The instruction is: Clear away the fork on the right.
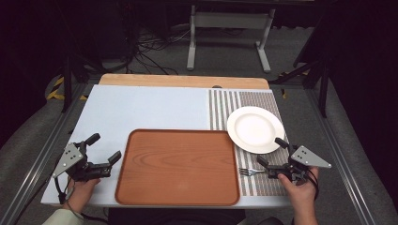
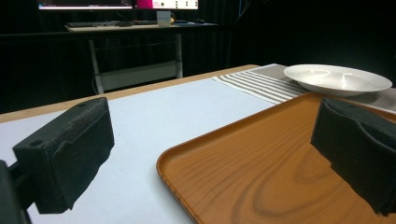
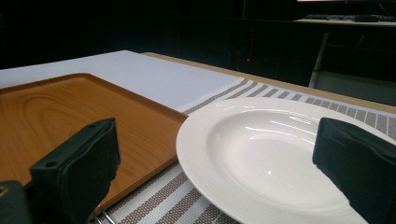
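Observation:
A white deep plate [image 1: 256, 129] sits on a striped placemat [image 1: 225, 105] at the right. A wooden tray [image 1: 178, 166] lies bare in the middle. A metal fork [image 1: 251, 172] rests on the mat just right of the tray's near corner. My right gripper [image 1: 272, 152] is open beside the plate's near edge, above the fork's handle end. In the right gripper view the plate [image 3: 271, 149] lies between its wide-apart jaws. My left gripper [image 1: 104, 148] is open at the tray's left edge. Its own view faces the tray [image 2: 261, 177] corner, with the plate [image 2: 336, 79] beyond.
The table top [image 1: 141, 110] is pale blue with a wooden strip along the far edge. A metal desk frame [image 1: 230, 33] and cables stand on the floor beyond. The table's near edge runs close under both hands.

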{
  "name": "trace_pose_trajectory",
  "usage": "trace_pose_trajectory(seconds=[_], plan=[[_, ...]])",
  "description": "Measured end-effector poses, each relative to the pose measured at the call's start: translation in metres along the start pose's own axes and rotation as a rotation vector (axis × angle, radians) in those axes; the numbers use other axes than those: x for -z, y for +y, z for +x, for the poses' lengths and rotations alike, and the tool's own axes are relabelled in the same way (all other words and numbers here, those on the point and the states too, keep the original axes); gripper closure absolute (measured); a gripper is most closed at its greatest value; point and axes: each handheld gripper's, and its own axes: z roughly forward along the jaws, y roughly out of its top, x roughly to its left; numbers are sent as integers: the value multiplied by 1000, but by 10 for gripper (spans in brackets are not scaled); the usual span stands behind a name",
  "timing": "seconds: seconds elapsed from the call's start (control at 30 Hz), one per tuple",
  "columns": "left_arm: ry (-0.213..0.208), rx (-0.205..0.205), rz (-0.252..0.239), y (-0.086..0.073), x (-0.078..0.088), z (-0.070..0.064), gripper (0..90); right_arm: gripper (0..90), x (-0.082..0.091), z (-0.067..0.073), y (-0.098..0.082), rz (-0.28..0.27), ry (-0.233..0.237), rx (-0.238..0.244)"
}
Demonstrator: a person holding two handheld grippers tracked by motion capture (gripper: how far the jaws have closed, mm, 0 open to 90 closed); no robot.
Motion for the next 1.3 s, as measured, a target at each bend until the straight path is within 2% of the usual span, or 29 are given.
trace_pose_trajectory(seconds=[0.23, 0.33, 0.47, 0.5, 0.63, 0.7, 0.77, 0.8, 0.9, 1.13, 1.17, 1.3], plan=[[0, -7, 7, 1, 1, 0, 0, 19, 0, -1, 1, 0, 2, 1], [3, -5, 3, 0, 1, -1, 0, 18, 1, -2, 5, 18, -13, 22], [3, 1, 5, 0, 2, 0, 0, 41, 2, -3, 11, 43, 0, 26], [4, 0, 4, 0, 1, -1, 0, 45, 2, -3, 17, 65, 6, 46], [5, 1, 5, 0, 1, -1, 0, 39, 0, -5, 27, 118, 43, 58], [6, -2, 6, 1, 1, -1, 0, 39, -2, -5, 31, 155, 56, 81], [7, -2, 3, 0, 1, -1, 0, 43, -3, -5, 34, 203, 53, 121], [8, 1, 1, 0, 1, -1, 0, 43, -3, -5, 34, 203, 53, 121], [10, -1, 1, 1, 1, -2, 0, 50, -5, -6, 37, 272, 69, 154], [9, -4, 2, 1, 2, -2, 0, 51, -9, -6, 46, 362, 110, 215], [9, -4, 2, 1, 2, -2, 0, 51, -9, -6, 46, 362, 110, 215], [9, -5, 3, 1, 2, -2, 0, 58, -14, -7, 50, 442, 114, 263]])
